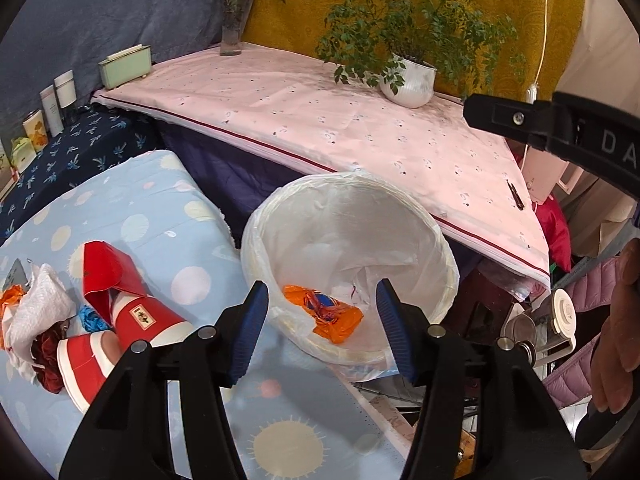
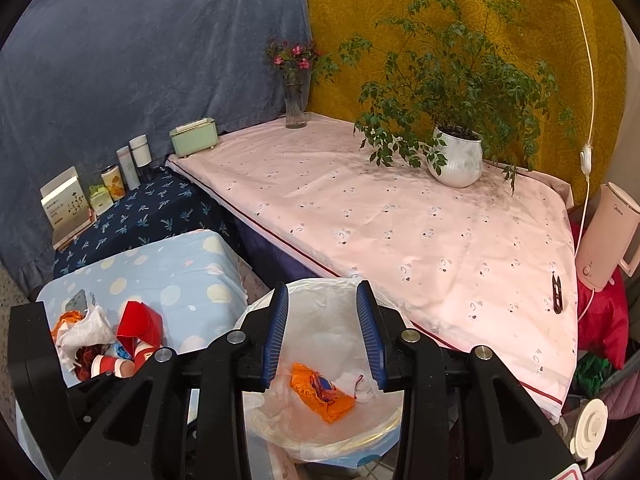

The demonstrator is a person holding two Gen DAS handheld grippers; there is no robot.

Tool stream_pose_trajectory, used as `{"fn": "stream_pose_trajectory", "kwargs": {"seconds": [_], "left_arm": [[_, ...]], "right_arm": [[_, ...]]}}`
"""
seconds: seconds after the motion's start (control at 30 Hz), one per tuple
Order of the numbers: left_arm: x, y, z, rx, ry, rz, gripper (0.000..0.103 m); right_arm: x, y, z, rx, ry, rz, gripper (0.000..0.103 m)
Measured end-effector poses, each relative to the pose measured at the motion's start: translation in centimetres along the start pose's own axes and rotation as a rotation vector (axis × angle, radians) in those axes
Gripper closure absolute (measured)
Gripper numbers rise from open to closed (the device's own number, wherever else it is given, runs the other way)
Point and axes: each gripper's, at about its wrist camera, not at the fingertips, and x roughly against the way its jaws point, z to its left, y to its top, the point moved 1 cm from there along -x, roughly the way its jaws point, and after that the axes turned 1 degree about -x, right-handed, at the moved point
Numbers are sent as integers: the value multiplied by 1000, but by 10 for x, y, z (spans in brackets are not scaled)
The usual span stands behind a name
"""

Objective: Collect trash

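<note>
A round bin with a white plastic liner (image 1: pixel 404 216) (image 2: pixel 320 432) stands between a blue spotted surface and a pink table. An orange wrapper (image 1: pixel 328 314) (image 2: pixel 320 392) lies at its bottom beside white tissue. My left gripper (image 1: pixel 322 332) is open and empty above the bin's near rim. My right gripper (image 2: pixel 322 332) is open and empty above the bin. A trash pile sits on the blue surface: red paper cups (image 1: pixel 120 292) (image 2: pixel 138 332), white tissue (image 1: pixel 38 308) (image 2: pixel 86 330), orange scraps, a blue scrap (image 1: pixel 90 318).
The blue spotted cloth (image 1: pixel 160 216) (image 2: pixel 176 276) holds the pile. The pink table (image 1: pixel 320 120) (image 2: pixel 400 216) carries a potted plant (image 1: pixel 408 80) (image 2: pixel 458 156), a flower vase (image 1: pixel 232 28) (image 2: pixel 296 100), a green box (image 1: pixel 126 66) and small black snips (image 2: pixel 557 287). A pink kettle (image 2: pixel 606 236) stands right.
</note>
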Motion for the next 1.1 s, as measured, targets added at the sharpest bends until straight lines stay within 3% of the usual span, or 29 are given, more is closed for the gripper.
{"fn": "stream_pose_trajectory", "kwargs": {"seconds": [0.17, 0.53, 0.63, 0.8, 1.1], "left_arm": [[8, -3, 17, 27, 35, -12, 49], [25, -28, 80, 135, 181, -10, 31], [31, -39, 102, 183, 234, -1, 19], [36, -59, 132, 222, 329, 21, 14], [26, -95, 178, 383, 328, 91, 12]], "right_arm": [[-2, -2, 11, 22, 13, 8, 68], [-10, -12, 55, 95, 70, 39, 63], [-14, -16, 69, 113, 90, 52, 60], [-23, -25, 94, 146, 122, 75, 53], [-49, -48, 126, 191, 189, 156, 46]]}}
